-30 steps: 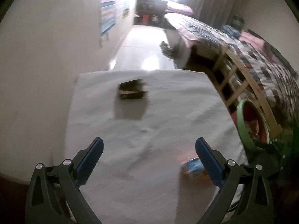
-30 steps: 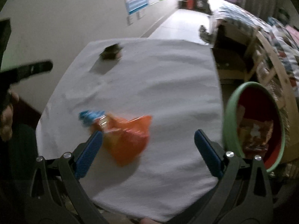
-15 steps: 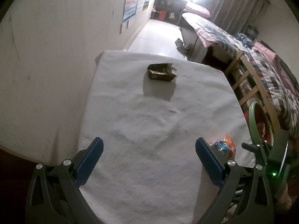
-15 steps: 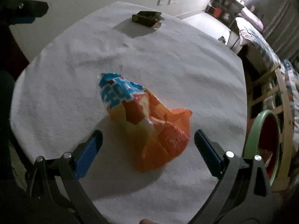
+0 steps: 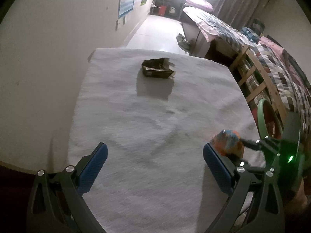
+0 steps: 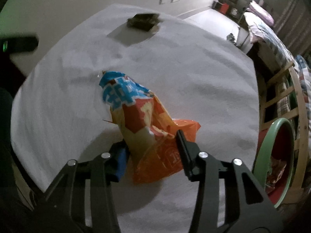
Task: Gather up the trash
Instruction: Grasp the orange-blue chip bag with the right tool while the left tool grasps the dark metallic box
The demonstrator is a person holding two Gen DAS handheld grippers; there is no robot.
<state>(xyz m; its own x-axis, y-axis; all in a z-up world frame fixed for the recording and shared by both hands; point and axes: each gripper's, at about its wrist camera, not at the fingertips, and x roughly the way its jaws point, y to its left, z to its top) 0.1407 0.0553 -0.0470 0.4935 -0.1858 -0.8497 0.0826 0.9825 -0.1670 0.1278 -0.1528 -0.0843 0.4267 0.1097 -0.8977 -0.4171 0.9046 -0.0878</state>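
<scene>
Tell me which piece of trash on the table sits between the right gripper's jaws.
The orange and blue snack bag, near the table's front edge, with the jaws closing on its crumpled end. The dark torn box lies far off, untouched.

Bin [image 6: 261, 156] contents indistinct, rim cropped

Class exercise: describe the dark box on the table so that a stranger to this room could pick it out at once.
Start at the white cloth-covered table beside the plain wall. At its far end, toward the hallway, lies a small dark cardboard box, flattened and torn open at one end. Unlike the bright orange and blue snack bag near the front, it is drab, boxy and lies alone.
</scene>
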